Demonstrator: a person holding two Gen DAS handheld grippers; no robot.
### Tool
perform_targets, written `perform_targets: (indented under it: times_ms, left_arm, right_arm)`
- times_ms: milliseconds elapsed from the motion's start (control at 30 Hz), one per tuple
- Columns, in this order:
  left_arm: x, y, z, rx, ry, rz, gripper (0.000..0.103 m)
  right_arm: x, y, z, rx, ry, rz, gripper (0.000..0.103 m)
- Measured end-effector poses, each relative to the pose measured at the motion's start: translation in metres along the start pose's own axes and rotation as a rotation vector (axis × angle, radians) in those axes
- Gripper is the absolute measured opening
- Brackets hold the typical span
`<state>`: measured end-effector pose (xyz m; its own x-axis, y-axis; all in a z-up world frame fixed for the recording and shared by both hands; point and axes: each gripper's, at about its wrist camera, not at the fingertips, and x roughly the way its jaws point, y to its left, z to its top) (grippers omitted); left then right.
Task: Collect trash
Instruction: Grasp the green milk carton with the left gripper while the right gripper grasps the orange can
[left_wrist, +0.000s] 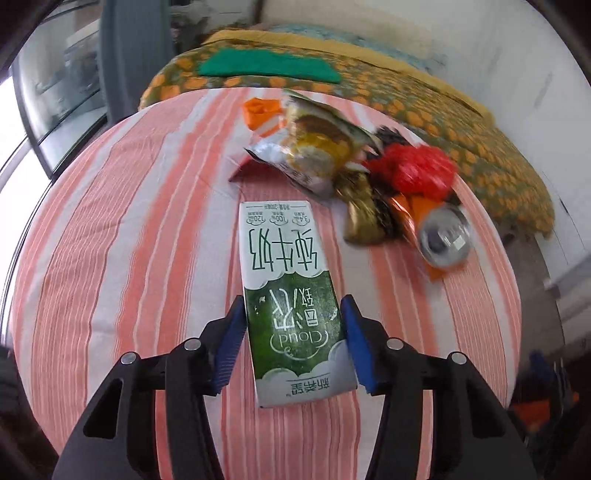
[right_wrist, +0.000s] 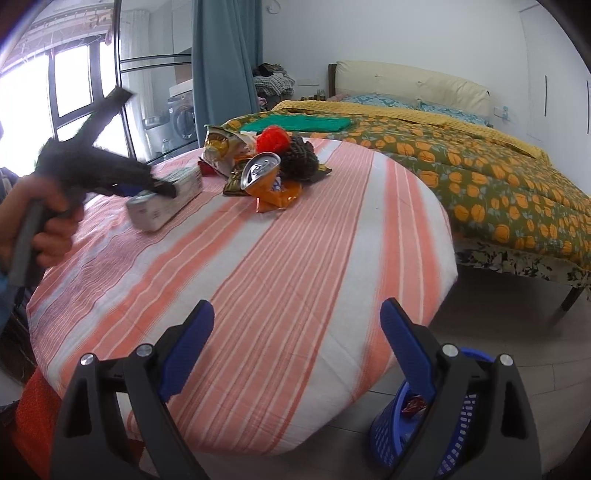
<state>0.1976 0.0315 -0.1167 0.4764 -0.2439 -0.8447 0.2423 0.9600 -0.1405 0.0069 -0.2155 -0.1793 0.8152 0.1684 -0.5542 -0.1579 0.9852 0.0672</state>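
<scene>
My left gripper (left_wrist: 293, 341) sits around the milk carton (left_wrist: 288, 291), one blue pad on each long side. The left pad looks touching the carton edge, the right pad at most a thin sliver off; I can't tell if they press yet. The carton lies flat on the striped tablecloth (left_wrist: 129, 229), printed face up, its far end pointing at the trash pile.

From the right wrist view the left gripper (right_wrist: 155, 190) is blurred over the carton (right_wrist: 166, 203), with a hand (right_wrist: 40, 221) on its handle.

Pile just beyond the carton: snack bag (left_wrist: 314, 144), red plastic bag (left_wrist: 417, 168), crushed can (left_wrist: 441, 236), gold wrapper (left_wrist: 360, 214), orange wrapper (left_wrist: 258, 110).

My right gripper (right_wrist: 297, 354) is wide apart, nothing between the pads, over the near table edge. Blue basket (right_wrist: 458, 424) on the floor below it, a wrapper inside. Bed (right_wrist: 480, 166) behind the table.
</scene>
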Motion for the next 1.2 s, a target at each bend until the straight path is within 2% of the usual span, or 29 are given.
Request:
perform_targets:
  times_ms: [133,200,233,267,467,533,567,700,733,767,800,867,1033,1200]
  left_arm:
    - [-0.017,-0.001,-0.027,0.047,-0.007,-0.049,0.052]
    - [-0.018,-0.006,-0.037,0.065,-0.029,-0.028,0.070]
    - [-0.017,-0.010,-0.041,0.079,-0.045,-0.008,0.083]
    - [-0.014,-0.013,-0.044,0.091,-0.056,0.010,0.086]
    - [0.007,-0.012,-0.051,0.088,-0.039,0.067,0.087]
    - [0.008,-0.011,-0.056,0.090,-0.067,0.078,0.090]
    - [0.008,-0.011,-0.057,0.092,-0.074,0.084,0.090]
    - [0.008,-0.012,-0.059,0.082,-0.086,0.101,0.090]
    - [0.008,-0.011,-0.059,0.081,-0.086,0.102,0.090]
    - [0.008,-0.011,-0.059,0.080,-0.086,0.101,0.090]
    - [0.008,-0.011,-0.058,0.079,-0.086,0.099,0.090]
    - [0.007,-0.010,-0.059,0.073,-0.089,0.091,0.090]
    - [0.006,-0.009,-0.060,0.067,-0.092,0.085,0.090]
    - [0.006,-0.010,-0.060,0.066,-0.093,0.092,0.090]
  right_arm:
    - [0.009,0.000,0.004,0.006,0.037,0.004,0.089]
    - [0.018,0.004,0.014,0.004,0.058,0.014,0.089]
    - [0.022,0.007,0.020,-0.003,0.067,0.020,0.089]
    - [0.027,0.011,0.027,-0.014,0.071,0.026,0.089]
    - [0.069,0.039,0.079,-0.119,0.090,0.005,0.089]
    - [0.086,0.045,0.093,-0.144,0.093,-0.032,0.087]
    - [0.097,0.048,0.102,-0.155,0.103,-0.041,0.081]
    - [0.123,0.056,0.117,-0.179,0.125,-0.049,0.071]
    - [0.127,0.058,0.120,-0.179,0.122,-0.052,0.062]
    - [0.129,0.058,0.121,-0.176,0.124,-0.048,0.048]
    - [0.131,0.058,0.122,-0.170,0.132,-0.040,0.044]
    - [0.128,0.057,0.121,-0.159,0.130,-0.029,0.031]
    - [0.090,0.039,0.111,-0.070,0.142,0.078,0.029]
    - [0.056,0.023,0.087,-0.034,0.208,0.166,0.029]
